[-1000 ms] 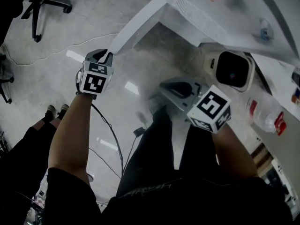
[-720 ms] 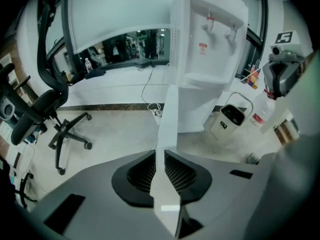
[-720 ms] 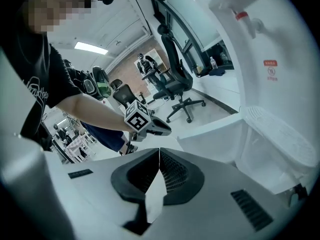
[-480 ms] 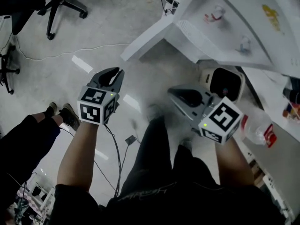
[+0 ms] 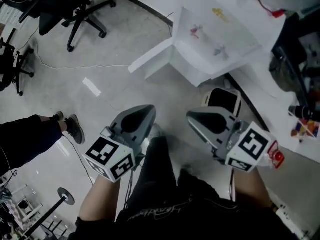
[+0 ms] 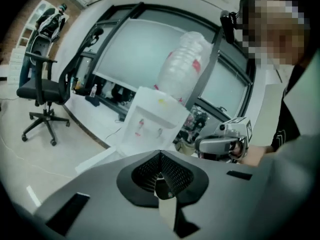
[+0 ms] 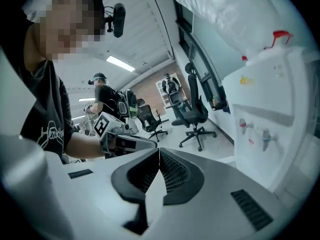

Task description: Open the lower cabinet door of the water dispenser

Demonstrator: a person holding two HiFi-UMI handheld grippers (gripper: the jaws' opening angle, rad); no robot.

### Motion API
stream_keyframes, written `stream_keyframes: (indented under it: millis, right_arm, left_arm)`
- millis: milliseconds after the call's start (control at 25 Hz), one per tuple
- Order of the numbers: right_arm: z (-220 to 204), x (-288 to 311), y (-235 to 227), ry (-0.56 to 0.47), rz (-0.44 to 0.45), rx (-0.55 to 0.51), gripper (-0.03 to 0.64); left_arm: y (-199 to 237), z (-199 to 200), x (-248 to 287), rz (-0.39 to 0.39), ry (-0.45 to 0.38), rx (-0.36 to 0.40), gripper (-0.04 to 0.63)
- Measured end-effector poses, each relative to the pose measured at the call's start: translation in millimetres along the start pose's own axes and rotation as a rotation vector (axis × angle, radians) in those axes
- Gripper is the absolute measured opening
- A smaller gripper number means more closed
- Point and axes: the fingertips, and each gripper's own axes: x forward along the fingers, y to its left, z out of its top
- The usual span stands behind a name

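Item: lower cabinet door — standing swung open. left gripper jaws just closing together, empty; right gripper pressed together, empty. Keeping the 2 clear of it is seeming best.

hand-held grippers: 2 | water dispenser: 1 | taps: 2 | cabinet door: 1

We see daylight from the big window and a ceiling strip light; streaks of glare lie on the glossy floor. The white water dispenser washes out. Both gripper views bend and darken at the edges.
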Motion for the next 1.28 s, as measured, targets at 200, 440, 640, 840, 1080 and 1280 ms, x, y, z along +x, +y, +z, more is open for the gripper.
stream_keyframes:
  millis: [200,440,640,840,1080,1280]
  right_arm:
    - [33.0,-81.2,66.5,-0.088,0.038,0.063,0.015]
    - [81.7,-173.9,150.3,-0.173,0.057,-0.053,0.015]
    - [107.5,-251.2,216.6,-0.229,0.071,-0.104,0.015]
    - [129.8,-302.7,270.5,-0.270,0.064,-0.163,0.015]
    - [145.7,-338.1,313.8,-0.314,0.080,-0.187,0.014]
    - [154.2,-342.9,339.5,-0.309,0.083,-0.234,0.014]
  left_arm:
    - [-121.4,33.5,-46.3,-0.043,-0.116,0.023,0.000]
    - [-248.9,66.9,-92.7,-0.104,-0.185,0.120,0.000]
    - [-340.9,85.4,-135.9,-0.147,-0.219,0.170,0.000]
    - [-412.1,97.4,-172.4,-0.202,-0.263,0.238,0.000]
    - [-460.1,107.9,-205.4,-0.227,-0.293,0.270,0.000]
    - [-481.8,118.0,-227.1,-0.233,-0.306,0.316,0.000]
